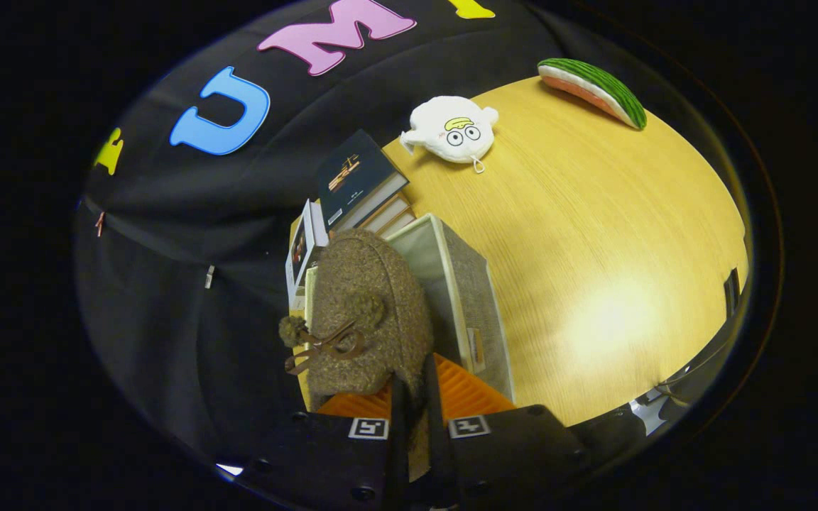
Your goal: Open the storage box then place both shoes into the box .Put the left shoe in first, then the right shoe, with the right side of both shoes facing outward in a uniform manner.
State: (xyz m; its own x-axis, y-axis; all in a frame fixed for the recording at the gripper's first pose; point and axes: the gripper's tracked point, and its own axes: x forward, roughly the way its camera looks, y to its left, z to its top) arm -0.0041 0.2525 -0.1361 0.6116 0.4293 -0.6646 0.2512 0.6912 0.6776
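Gripper view. Leftmost, an upright booklet (300, 250) stands at the table's edge beside a stack of books (363, 186), dark cover on top. Just right of the booklet, the brown fuzzy shoe (366, 312), with pompoms and a metal buckle (327, 346) on its upper, hangs above the open grey fabric storage box (476, 298), whose pale lining is visible; part of the box is hidden behind the shoe. The gripper (415, 419) has its fingers drawn close together, pinching the rear edge of the shoe between them. Beyond the books, a white plush toy (451, 130) lies on the yellow wooden table (593, 234). Farthest right, a plush watermelon slice (593, 91) rests near the table's far edge.
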